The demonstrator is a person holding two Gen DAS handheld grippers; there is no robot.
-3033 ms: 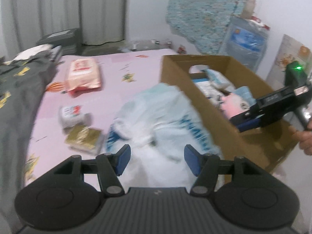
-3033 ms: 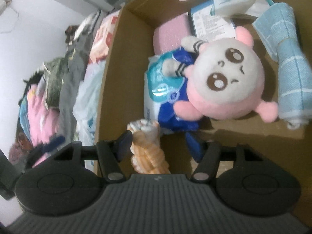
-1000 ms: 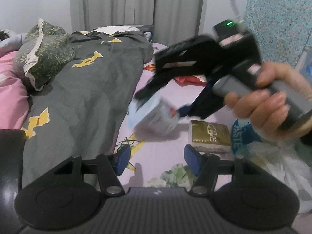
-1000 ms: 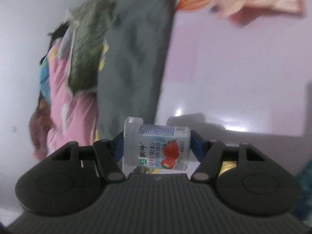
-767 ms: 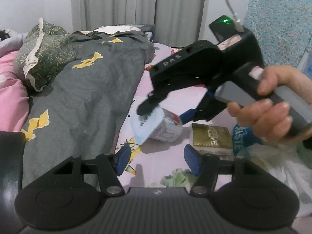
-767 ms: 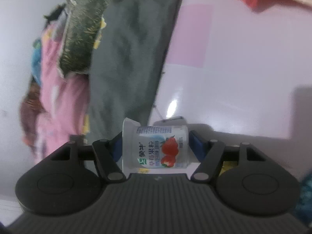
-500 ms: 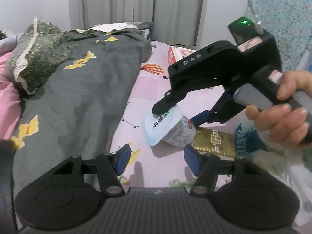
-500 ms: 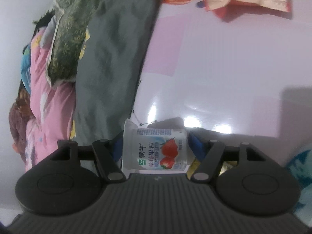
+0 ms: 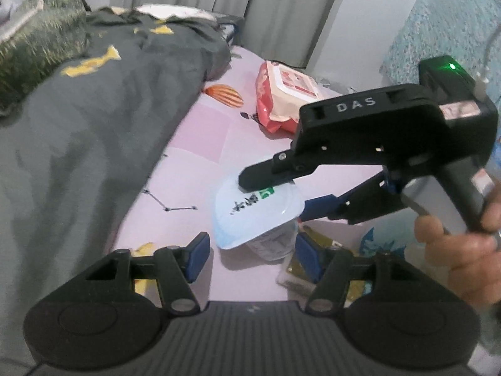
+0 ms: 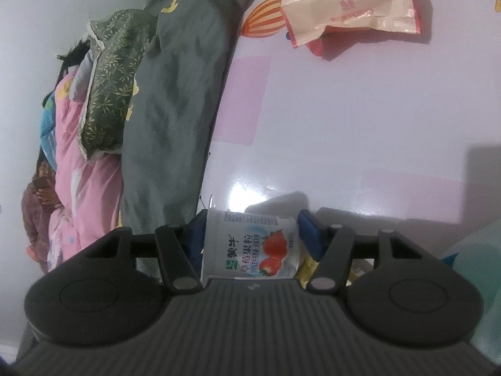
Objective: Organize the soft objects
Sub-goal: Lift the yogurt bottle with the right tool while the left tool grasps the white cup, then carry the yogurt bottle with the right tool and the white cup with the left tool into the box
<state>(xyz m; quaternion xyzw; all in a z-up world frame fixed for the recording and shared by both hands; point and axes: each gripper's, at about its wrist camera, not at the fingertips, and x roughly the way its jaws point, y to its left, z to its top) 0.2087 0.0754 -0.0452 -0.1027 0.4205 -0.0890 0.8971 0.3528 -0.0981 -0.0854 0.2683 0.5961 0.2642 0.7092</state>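
While the right gripper point(image 10: 250, 238) clamps a yogurt cup point(image 10: 250, 247), it hangs above the bed point(image 10: 344, 125). Left gripper point(image 9: 249, 258) fingers spread wide, empty

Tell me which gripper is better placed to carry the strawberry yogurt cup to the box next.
Right. The right gripper is already clamped on the yogurt cup, lid to base, while the left gripper hangs open and holds nothing.

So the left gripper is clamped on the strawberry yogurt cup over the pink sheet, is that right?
Not quite: it is the right gripper that is clamped on the strawberry yogurt cup over the pink sheet, as the right wrist view shows. The left gripper is open and holds nothing.
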